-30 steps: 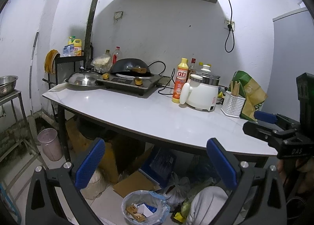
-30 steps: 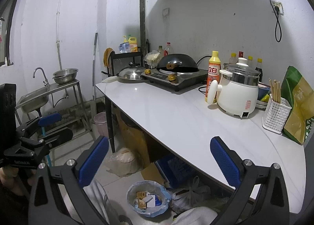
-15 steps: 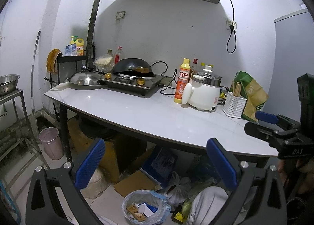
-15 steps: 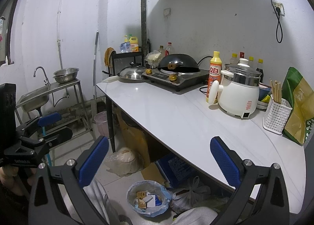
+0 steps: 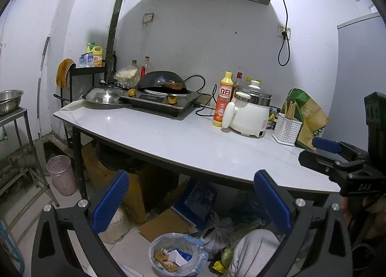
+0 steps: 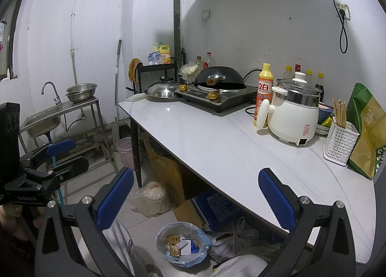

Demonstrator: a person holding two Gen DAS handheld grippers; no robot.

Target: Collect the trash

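Observation:
A bin lined with a blue plastic bag (image 5: 177, 251) (image 6: 183, 244) stands on the floor below the white table (image 5: 193, 141) (image 6: 217, 137); paper scraps and small cartons lie inside it. My left gripper (image 5: 191, 202) hangs open in front of the table edge, nothing between its blue pads. My right gripper (image 6: 196, 201) is open too and holds nothing. Each gripper shows at the side of the other's view: the right one (image 5: 320, 150) and the left one (image 6: 65, 153). No loose trash shows on the tabletop.
On the table stand a stove with a black wok (image 5: 161, 82), a steel lid (image 5: 102, 95), a yellow bottle (image 5: 223, 99), a white cooker (image 5: 249, 114), a chopstick basket (image 5: 287, 128) and a green bag (image 6: 366, 129). Cardboard, bags and a blue box (image 6: 217, 204) sit underneath. A sink stand (image 6: 53, 112) is left.
Both views have shifted only slightly; the left wrist camera has drifted a little so the table objects sit further right and higher. The grippers stay open and empty.

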